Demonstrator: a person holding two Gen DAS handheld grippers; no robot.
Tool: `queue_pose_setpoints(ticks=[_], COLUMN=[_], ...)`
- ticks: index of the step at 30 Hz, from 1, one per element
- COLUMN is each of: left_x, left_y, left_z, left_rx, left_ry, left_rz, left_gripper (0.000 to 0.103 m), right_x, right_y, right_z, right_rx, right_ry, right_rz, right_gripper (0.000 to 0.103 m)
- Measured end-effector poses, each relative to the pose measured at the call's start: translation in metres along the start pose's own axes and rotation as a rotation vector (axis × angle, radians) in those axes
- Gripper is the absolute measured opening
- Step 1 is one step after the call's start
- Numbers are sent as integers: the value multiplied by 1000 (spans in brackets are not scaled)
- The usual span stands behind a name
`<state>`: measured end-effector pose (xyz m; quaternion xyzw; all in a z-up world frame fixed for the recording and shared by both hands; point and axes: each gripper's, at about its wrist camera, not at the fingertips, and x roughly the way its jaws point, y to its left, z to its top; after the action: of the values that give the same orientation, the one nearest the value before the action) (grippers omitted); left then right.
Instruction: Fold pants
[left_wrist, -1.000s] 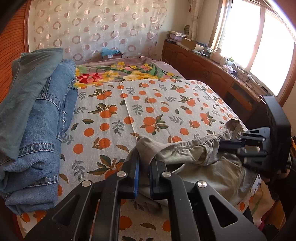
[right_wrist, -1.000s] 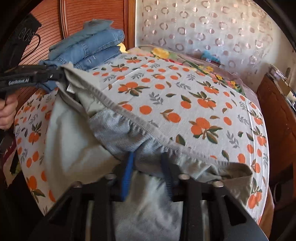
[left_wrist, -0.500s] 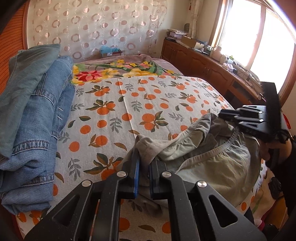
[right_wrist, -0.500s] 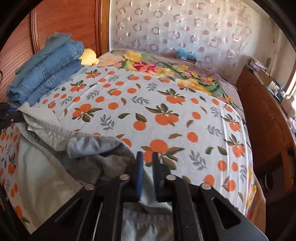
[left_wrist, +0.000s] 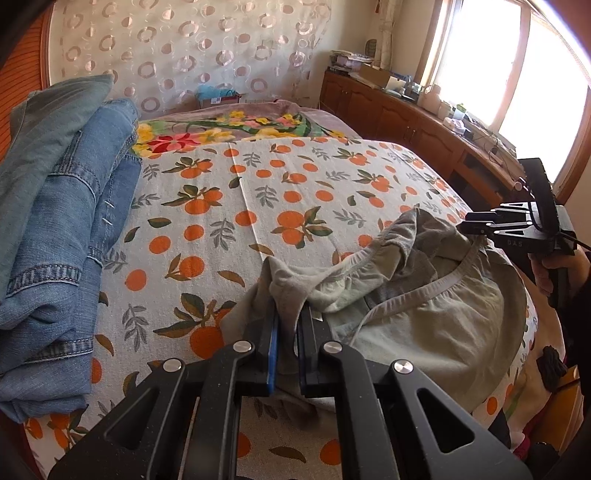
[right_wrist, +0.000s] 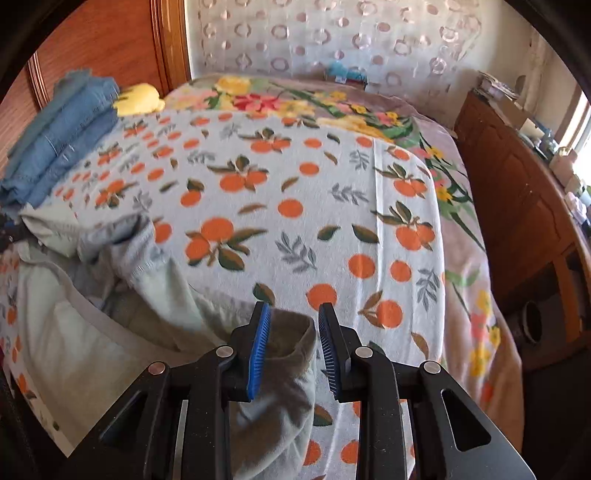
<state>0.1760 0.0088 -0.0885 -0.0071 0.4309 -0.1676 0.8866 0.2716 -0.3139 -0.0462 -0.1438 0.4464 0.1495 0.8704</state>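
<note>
Grey-green pants (left_wrist: 424, 325) lie bunched at the near edge of the bed, waistband slack and folded over. My left gripper (left_wrist: 290, 314) is shut on a corner of the waistband. In the left wrist view my right gripper (left_wrist: 465, 227) hovers at the pants' far right side, with a hand on its grip. In its own view the right gripper (right_wrist: 293, 314) has its jaws opening; a fold of the pants (right_wrist: 284, 347) lies loose between the blue pads (right_wrist: 258, 343), not pinched.
A stack of folded blue jeans (left_wrist: 55, 221) lies along the left side of the bed by the wooden headboard. The orange-print sheet (left_wrist: 258, 192) covers the bed, with a floral blanket (left_wrist: 229, 129) behind. A wooden cabinet (right_wrist: 517, 206) runs along the right.
The right gripper swung right and its jaws parted, letting go of the waistband. The waistband, stretched between both grippers before, has gone slack and bunched. The left gripper stayed put.
</note>
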Motion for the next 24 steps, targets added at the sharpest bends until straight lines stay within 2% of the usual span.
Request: queue_pose_setpoints(ticks=[5,6,7,11,15,17,24], left_x=[2,1,-1,-26,-80,-102,-134], left_y=[2,2,2,-2,5,9,2], left_z=[-3,-2,-2,8,26,36,47], left_rx=[2,0,0,10,-46,-65,-16], left_ry=[6,4,-2,-61,-215,-259,-301], left_rz=[-3,-3,-3,-9,-1,-7,19], left_gripper=[8,8,8,7,7,7,7], right_x=[9,6,4,-46,-113,-135,-194], right_y=[-7,-11,-18,-27,-35,-31,-18], right_z=[-1,0,1,1,2,1,-11], right_rx=[1,3,3,36,120,113,77], right_ry=[54,49,44,-118,-310,-348,-464], right_rz=[-10,-11,1,-63,-66,-56,-73], right_gripper=[28,18,2,2,2,2,2])
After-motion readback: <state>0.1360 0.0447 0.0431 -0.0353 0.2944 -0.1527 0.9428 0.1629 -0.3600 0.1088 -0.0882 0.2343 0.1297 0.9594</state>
